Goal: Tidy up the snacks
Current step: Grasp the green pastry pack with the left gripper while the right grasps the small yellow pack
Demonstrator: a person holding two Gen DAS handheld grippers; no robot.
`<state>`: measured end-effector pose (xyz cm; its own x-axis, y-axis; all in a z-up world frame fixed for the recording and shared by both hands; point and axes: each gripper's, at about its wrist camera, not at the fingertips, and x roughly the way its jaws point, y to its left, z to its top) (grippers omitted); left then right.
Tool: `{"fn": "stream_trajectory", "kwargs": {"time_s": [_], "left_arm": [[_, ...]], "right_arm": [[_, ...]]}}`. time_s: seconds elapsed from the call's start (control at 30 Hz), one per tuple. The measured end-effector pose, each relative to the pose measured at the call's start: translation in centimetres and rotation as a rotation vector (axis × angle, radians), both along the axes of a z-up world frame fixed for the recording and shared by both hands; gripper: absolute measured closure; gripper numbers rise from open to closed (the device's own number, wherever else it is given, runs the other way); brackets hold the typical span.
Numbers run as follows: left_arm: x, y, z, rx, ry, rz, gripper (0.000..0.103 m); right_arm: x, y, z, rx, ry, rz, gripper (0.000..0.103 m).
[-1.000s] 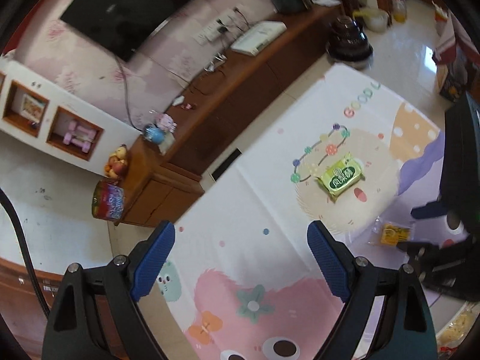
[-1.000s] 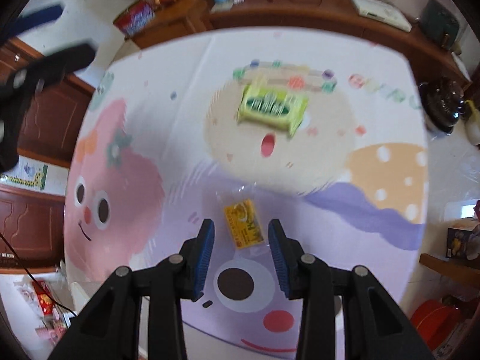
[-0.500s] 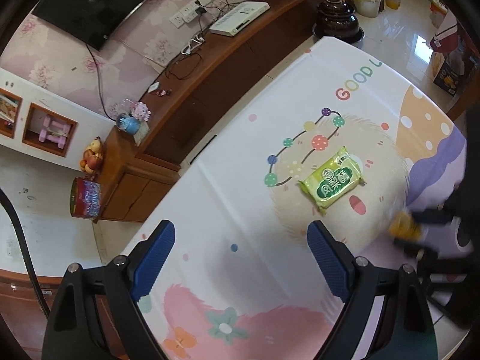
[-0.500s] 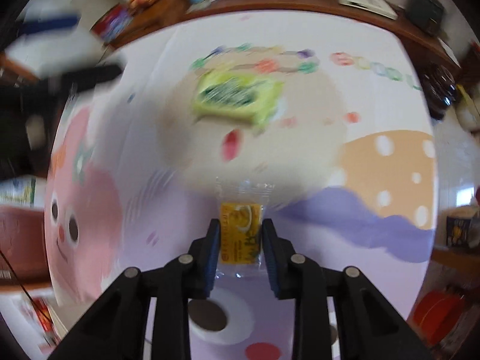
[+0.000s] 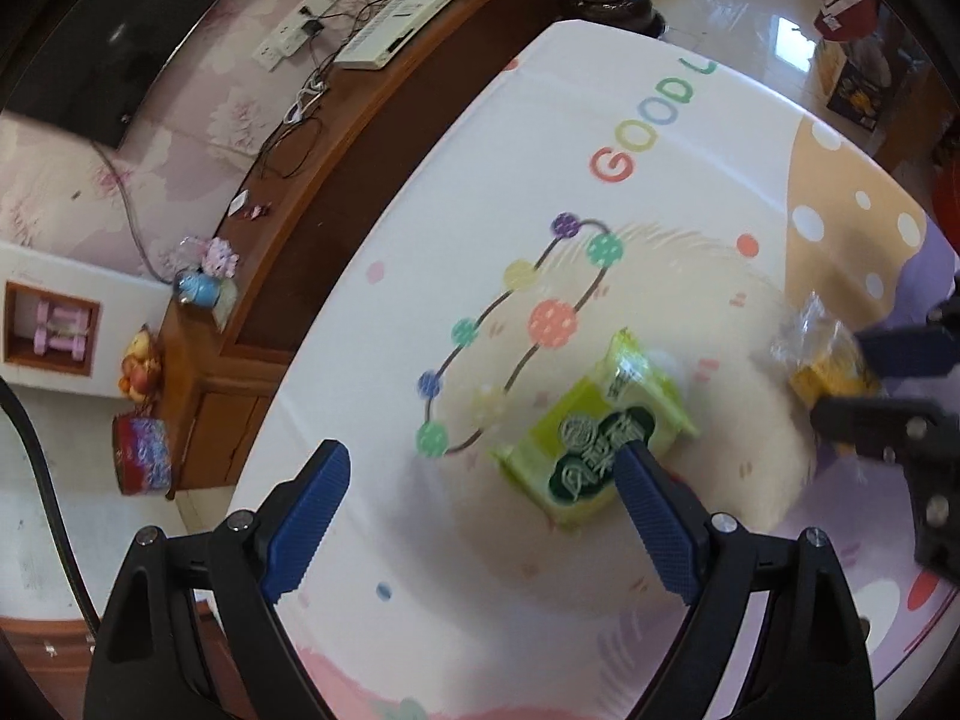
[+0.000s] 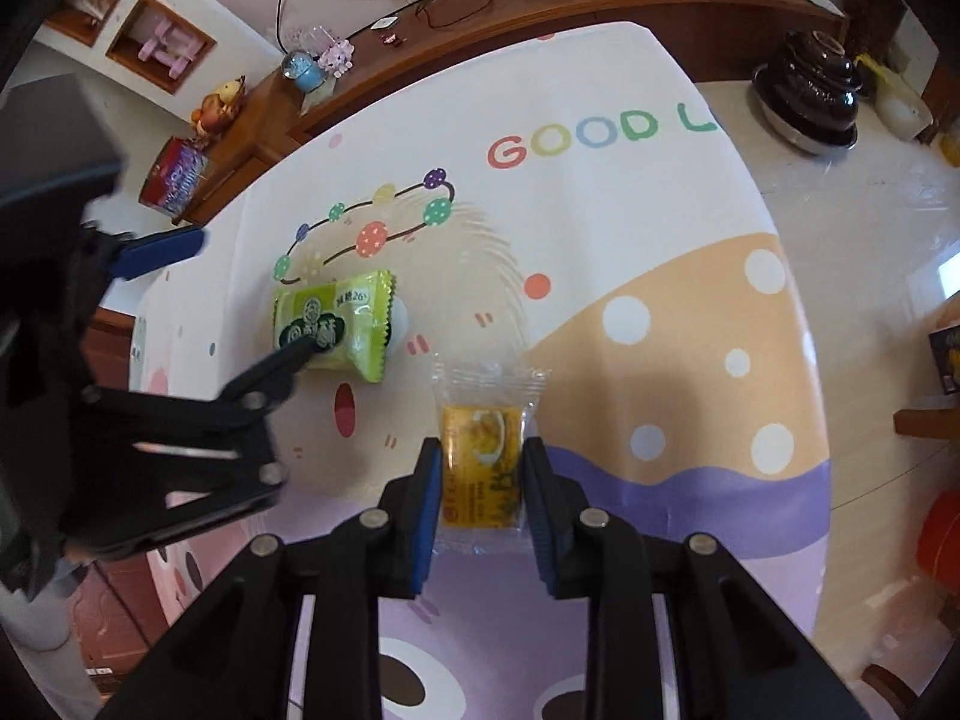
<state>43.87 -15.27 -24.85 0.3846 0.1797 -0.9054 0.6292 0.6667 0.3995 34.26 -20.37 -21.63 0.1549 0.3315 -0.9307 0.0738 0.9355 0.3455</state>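
Right wrist view: the right claw [image 6: 483, 480] clenches a yellow snack packet [image 6: 483, 468] between both pads. The left claw [image 5: 480, 516] gapes wide above the surface [image 5: 420, 192], its right finger overlapping a green snack pack [image 5: 591, 426], gripping nothing.

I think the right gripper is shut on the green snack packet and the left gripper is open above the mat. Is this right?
Not quite. The right gripper is shut on the yellow snack packet, as the right wrist view shows; the green snack packet lies free on the mat. The left gripper is indeed open.
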Motion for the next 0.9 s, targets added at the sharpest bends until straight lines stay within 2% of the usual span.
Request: {"fn": "stream_trajectory", "kwargs": {"time_s": [0.17, 0.27, 0.37, 0.47, 0.6, 0.8, 0.83, 0.9], "left_arm": [[1.7, -0.5, 0.1, -0.057, 0.034, -0.008, 0.013], [2.3, -0.6, -0.1, -0.1, 0.095, -0.001, 0.013], [2.0, -0.3, 0.0, -0.148, 0.145, -0.034, 0.013], [1.3, 0.1, -0.5, -0.143, 0.198, -0.069, 0.013], [1.1, 0.4, -1.7, -0.097, 0.198, -0.085, 0.013], [1.9, 0.6, -2.0, -0.152, 0.213, -0.043, 0.011], [2.0, 0.7, -2.0, -0.167, 0.218, -0.034, 0.015], [2.4, 1.1, -1.9, -0.217, 0.258, -0.021, 0.034]], "right_arm": [[-0.2, -1.3, -0.3, 0.051, 0.008, -0.014, 0.076], [-0.2, -1.3, -0.3, 0.07, 0.009, -0.013, 0.076], [-0.3, -1.3, -0.3, 0.092, 0.015, -0.008, 0.076], [-0.5, -1.4, -0.4, 0.107, 0.025, -0.004, 0.076], [-0.6, -1.1, -0.5, 0.112, 0.025, 0.001, 0.076], [-0.8, -1.6, -0.5, 0.123, 0.023, -0.006, 0.076], [-0.7, -1.4, -0.5, 0.127, 0.025, -0.009, 0.076], [-0.8, -1.6, -0.6, 0.135, 0.026, -0.015, 0.076]]}}
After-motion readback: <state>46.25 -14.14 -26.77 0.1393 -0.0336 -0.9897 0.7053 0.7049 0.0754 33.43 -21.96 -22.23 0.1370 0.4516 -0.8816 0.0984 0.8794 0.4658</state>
